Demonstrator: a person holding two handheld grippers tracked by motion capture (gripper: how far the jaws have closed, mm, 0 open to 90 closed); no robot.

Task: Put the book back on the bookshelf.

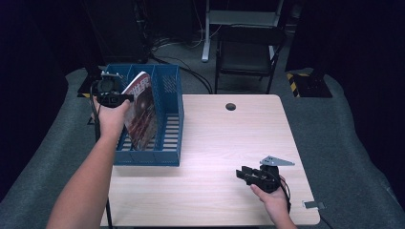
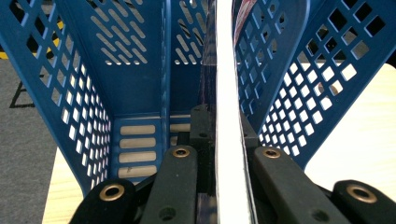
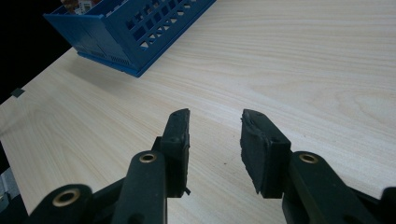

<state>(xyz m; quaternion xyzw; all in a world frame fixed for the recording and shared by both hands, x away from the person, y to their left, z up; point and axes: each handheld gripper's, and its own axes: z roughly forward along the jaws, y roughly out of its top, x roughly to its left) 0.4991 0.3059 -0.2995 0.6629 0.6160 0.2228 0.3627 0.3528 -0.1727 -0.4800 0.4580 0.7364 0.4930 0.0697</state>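
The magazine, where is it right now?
In the high view the magazine stands tilted in the middle compartment of the blue file rack at the table's left, its top edge pinched by the left tongs.

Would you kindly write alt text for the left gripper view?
The left gripper is clamped on a thin magazine, held edge-on inside a blue slotted file rack. Pale wooden table shows to the right.
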